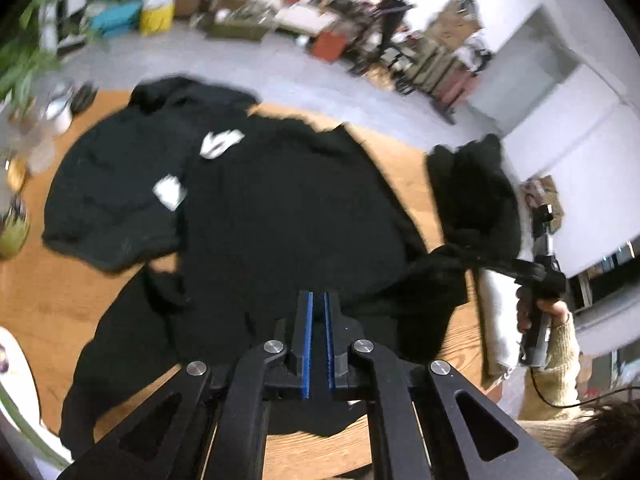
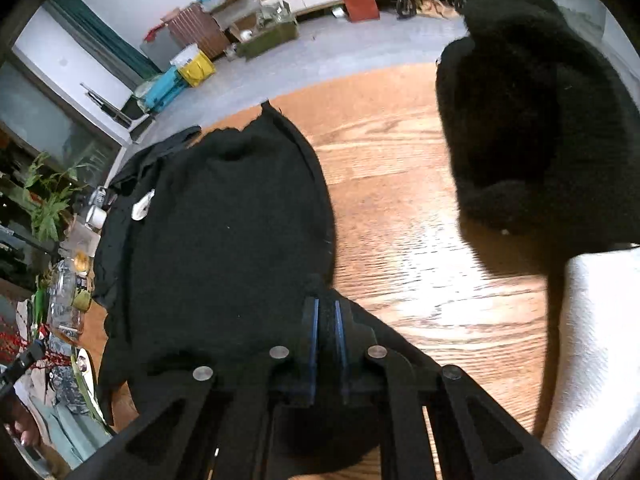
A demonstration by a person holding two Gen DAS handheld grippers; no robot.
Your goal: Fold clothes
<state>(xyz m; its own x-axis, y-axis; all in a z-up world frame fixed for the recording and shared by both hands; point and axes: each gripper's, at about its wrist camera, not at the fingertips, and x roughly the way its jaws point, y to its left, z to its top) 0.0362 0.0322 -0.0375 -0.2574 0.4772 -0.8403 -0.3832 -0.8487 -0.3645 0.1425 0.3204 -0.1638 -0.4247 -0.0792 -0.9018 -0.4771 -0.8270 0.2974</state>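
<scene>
The right gripper [image 2: 326,312] points down at a wooden table [image 2: 400,208], its blue-lined jaws closed on a fold of the black garment [image 2: 224,232] that spreads over the table's left half. A white tag [image 2: 143,207] shows near the garment's left edge. To the right sits a dark fuzzy bundle [image 2: 532,120], and below it a folded white cloth [image 2: 600,340]. Plants [image 2: 48,200] and glassware [image 2: 64,296] crowd the left edge; boxes line the far wall.
</scene>
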